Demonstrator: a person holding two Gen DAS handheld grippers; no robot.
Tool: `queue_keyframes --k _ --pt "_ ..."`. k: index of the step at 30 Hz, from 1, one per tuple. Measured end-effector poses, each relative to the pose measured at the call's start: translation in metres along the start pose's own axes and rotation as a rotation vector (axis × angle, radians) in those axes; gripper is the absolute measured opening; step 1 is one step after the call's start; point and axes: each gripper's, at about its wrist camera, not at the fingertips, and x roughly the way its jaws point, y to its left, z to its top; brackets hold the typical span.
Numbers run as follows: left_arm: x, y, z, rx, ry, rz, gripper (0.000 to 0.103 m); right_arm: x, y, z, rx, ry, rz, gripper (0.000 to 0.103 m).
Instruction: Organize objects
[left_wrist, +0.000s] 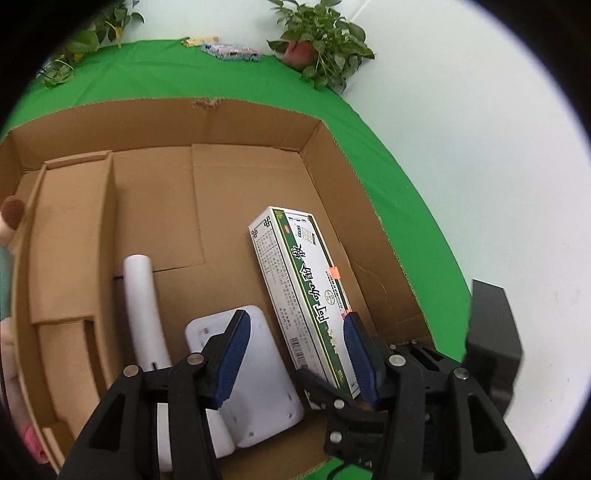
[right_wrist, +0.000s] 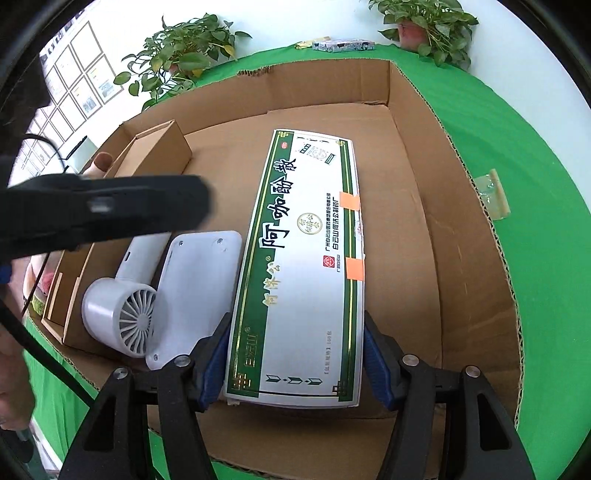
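Observation:
A long white and green medicine box lies in a large open cardboard box on the green table. My right gripper has its blue pads on both long sides of the medicine box's near end, shut on it. In the left wrist view the medicine box lies to the right of a white flat device and a white hair dryer. My left gripper is open and empty above them. The dryer and device lie left of the medicine box.
A smaller brown carton stands along the big box's left wall. Potted plants and small packets sit at the table's far edge. A clear plastic scrap lies on the green cloth to the right of the box.

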Motion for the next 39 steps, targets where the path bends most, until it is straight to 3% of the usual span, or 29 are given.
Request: queue_keyframes --k 5,8,12,16,18,20,22,26,32,34,39 --pt "-0.037 0.003 -0.01 0.037 -0.106 0.051 0.051 -0.002 0.006 -0.002 -0.024 0.026 -0.016 0.066" --pt "-0.069 0.0 -0.018 0.061 -0.205 0.126 0.051 -0.008 0.006 -0.004 -0.028 0.006 0.041 0.076" --pt "-0.11 0.006 -0.042 0.087 -0.349 0.27 0.053 -0.026 0.008 -0.012 -0.04 -0.049 0.062 0.076" --pt "-0.135 0.015 -0.076 0.098 -0.458 0.431 0.066 -0.045 0.024 -0.025 -0.073 -0.122 0.083 0.078" --pt "-0.126 0.022 -0.085 0.09 -0.494 0.503 0.069 -0.053 0.037 -0.034 -0.09 -0.185 0.08 0.083" --pt "-0.12 0.032 -0.096 0.073 -0.502 0.541 0.07 -0.058 0.047 -0.042 -0.083 -0.243 0.073 0.094" --pt "-0.107 0.042 -0.102 0.054 -0.49 0.566 0.07 -0.054 0.058 -0.046 -0.073 -0.301 0.043 0.1" --pt "-0.084 0.052 -0.111 0.054 -0.472 0.622 0.071 -0.047 0.081 -0.061 -0.141 -0.412 -0.106 0.102" --pt "-0.078 0.057 -0.118 0.028 -0.552 0.618 0.081 -0.045 0.085 -0.068 -0.126 -0.481 -0.136 0.103" --pt "-0.079 0.056 -0.119 0.032 -0.551 0.612 0.082 -0.045 0.086 -0.073 -0.131 -0.518 -0.149 0.103" --pt "-0.079 0.055 -0.12 0.041 -0.544 0.597 0.086 -0.044 0.084 -0.074 -0.13 -0.516 -0.145 0.103"
